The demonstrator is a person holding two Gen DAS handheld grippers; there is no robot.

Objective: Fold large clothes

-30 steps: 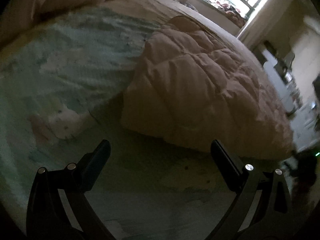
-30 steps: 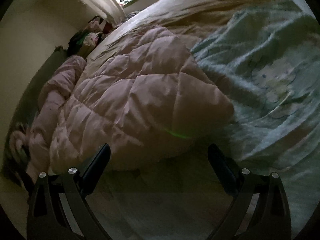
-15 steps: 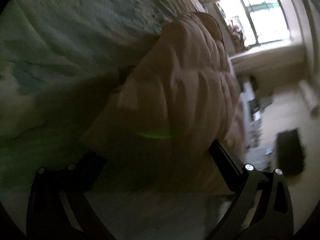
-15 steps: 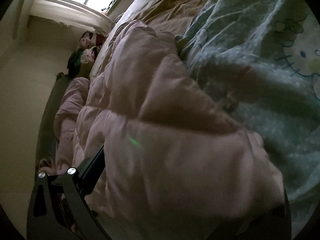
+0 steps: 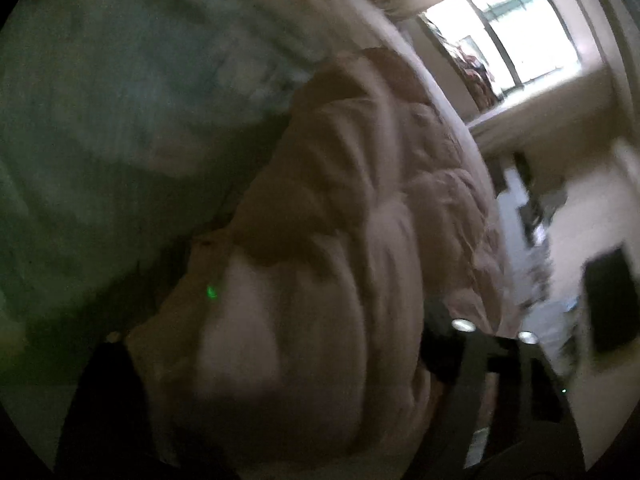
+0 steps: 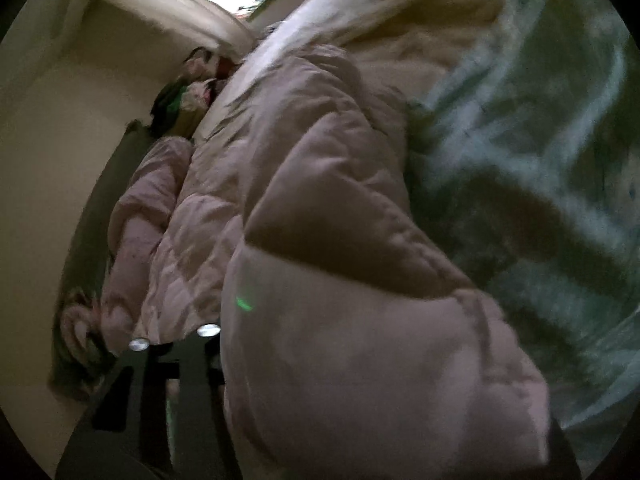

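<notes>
A pink quilted puffer coat [image 5: 328, 280] lies on the bed and fills the middle of both wrist views; it also shows in the right wrist view [image 6: 360, 320]. My left gripper [image 5: 272, 380] has its fingers on either side of a corner of the coat, the fabric bulging between them. My right gripper [image 6: 380, 420] likewise straddles the coat's other corner; its right finger is mostly hidden by fabric. Both views are blurred, and the fingertips are covered by cloth.
A mint-green patterned bedsheet [image 5: 100, 120] lies under the coat and shows in the right wrist view [image 6: 540, 160] too. A bright window [image 5: 520, 32] and room clutter are behind. A second pink garment [image 6: 136, 216] lies by the wall.
Both grippers have moved forward onto the coat's near corners and tilted; the coat now fills the space between the fingers, which stand closer together than before.
</notes>
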